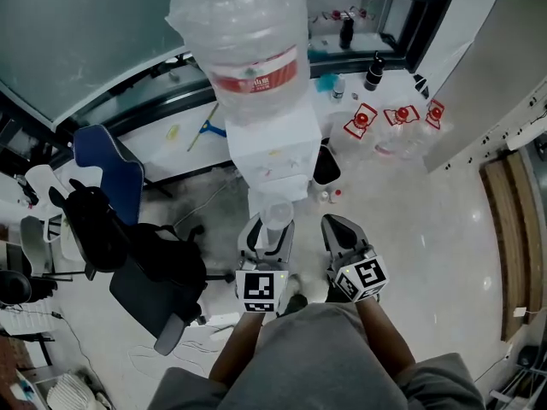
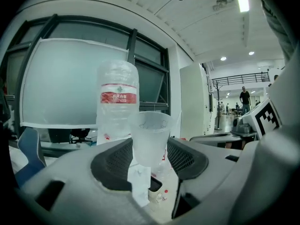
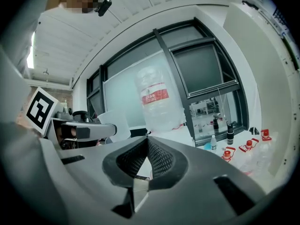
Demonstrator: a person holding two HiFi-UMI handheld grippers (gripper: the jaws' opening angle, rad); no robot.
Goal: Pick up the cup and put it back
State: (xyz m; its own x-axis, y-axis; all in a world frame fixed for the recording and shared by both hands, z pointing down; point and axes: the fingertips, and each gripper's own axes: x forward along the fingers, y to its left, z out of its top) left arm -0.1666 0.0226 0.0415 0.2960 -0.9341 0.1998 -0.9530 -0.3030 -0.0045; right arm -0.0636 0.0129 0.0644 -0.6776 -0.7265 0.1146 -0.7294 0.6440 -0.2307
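Observation:
A translucent plastic cup [image 1: 275, 215] stands upright between the jaws of my left gripper [image 1: 268, 234], just in front of the white water dispenser [image 1: 272, 156]. In the left gripper view both pads press on the lower sides of the cup [image 2: 150, 137], with the big water bottle [image 2: 117, 100] behind it. My right gripper [image 1: 336, 229] hangs beside it on the right, apart from the cup. Its jaws [image 3: 146, 143] meet at the tips with nothing between them. The right gripper view shows the cup [image 3: 113, 123] at the left, in the left gripper [image 3: 79, 130].
A large water bottle [image 1: 248, 41] tops the dispenser. A black bin [image 1: 326, 162] stands at its right. Several red-capped bottles [image 1: 393, 120] sit on the floor at the far right. A blue chair [image 1: 111, 165] and a black chair [image 1: 154, 272] stand at the left.

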